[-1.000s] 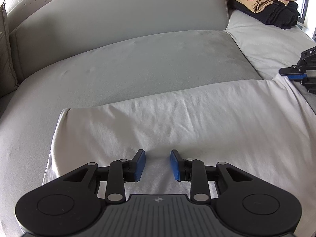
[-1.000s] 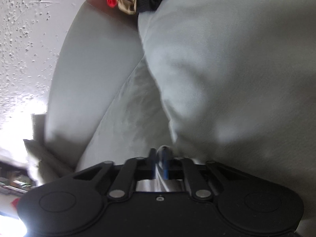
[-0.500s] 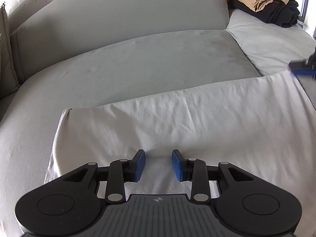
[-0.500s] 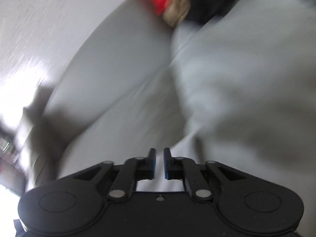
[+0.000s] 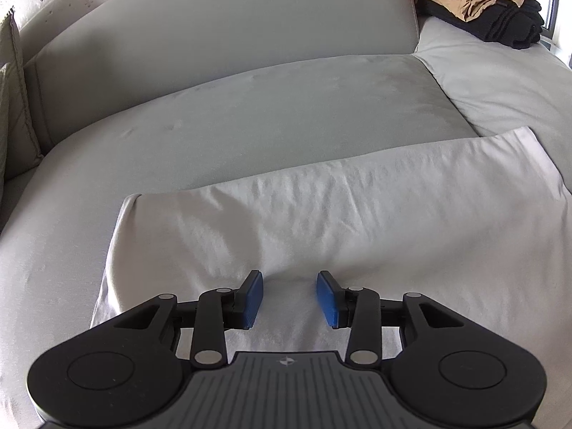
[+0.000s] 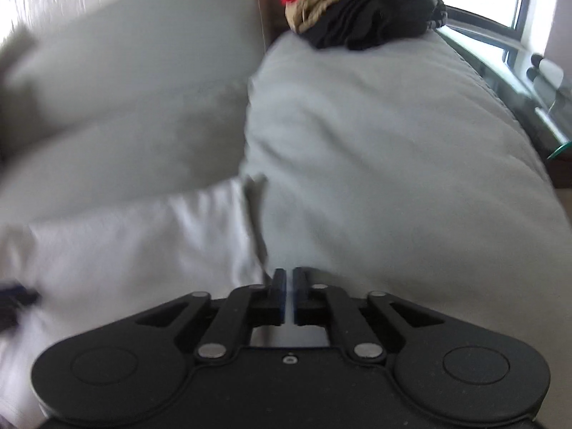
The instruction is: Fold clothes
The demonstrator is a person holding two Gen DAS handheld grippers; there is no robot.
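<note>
One pale grey cloth garment point(image 5: 339, 221), folded into a broad rectangle, lies flat on the grey suede sofa seat point(image 5: 250, 114); its far edge runs straight across the seat and its right corner reaches the lighter grey seat cushion point(image 5: 500, 82) alongside. Fine wrinkles cross the middle of the fabric.

Left gripper point(image 5: 289, 298): hovers low over the near edge of the garment, blue pads point(image 5: 252, 298) well apart. Jaws have just been opening; only flat fabric shows under the gap, nothing pinched. Released.

Right gripper point(image 6: 289, 295): jaws nearly closed, a thin slit between the pads, nothing visible in it. Empty. It sits at the seam where the garment's right edge point(image 6: 246, 221) meets the lighter cushion. View is motion-blurred.

Stack of folded clothes point(image 5: 479, 0) (red on top, tan, then black) rests at the far end of the lighter cushion, well apart from the garment. Window point(image 6: 514, 7) lies beyond it.
</note>
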